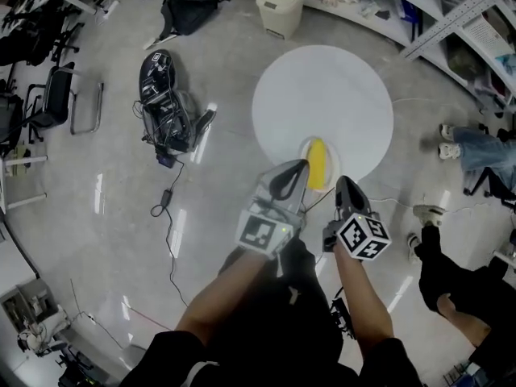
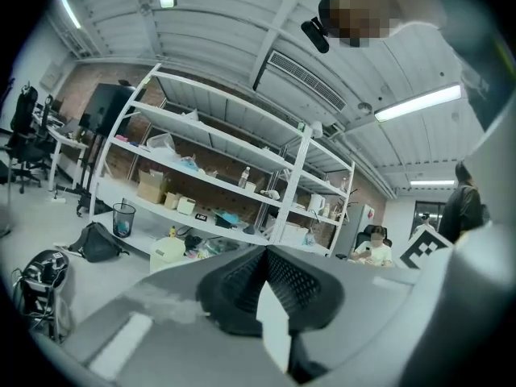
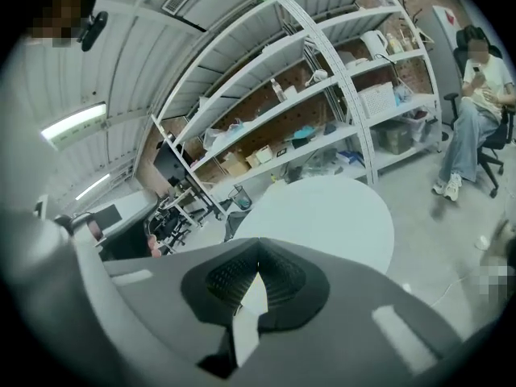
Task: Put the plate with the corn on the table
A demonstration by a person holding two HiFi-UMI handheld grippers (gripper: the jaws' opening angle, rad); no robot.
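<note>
A yellow corn cob (image 1: 318, 164) lies on a pale plate (image 1: 306, 147), seen over the near edge of the round white table (image 1: 322, 95) in the head view. My left gripper (image 1: 300, 169) grips the plate's left side and my right gripper (image 1: 342, 184) its right side. In the left gripper view the black pads (image 2: 234, 285) are closed on a thin white sliver, the plate's rim (image 2: 272, 317). The right gripper view shows the same: pads (image 3: 282, 285) closed on a white edge (image 3: 248, 313), with the table (image 3: 322, 216) beyond. Whether the plate rests on the table or hangs above it I cannot tell.
On the floor left of the table lie a black bag with gear (image 1: 165, 99) and a cable (image 1: 169, 216). A beige bin (image 1: 280, 5) and shelving (image 1: 451, 14) stand behind the table. People stand or sit at the right (image 1: 476, 147), and office chairs at the far left (image 1: 48, 95).
</note>
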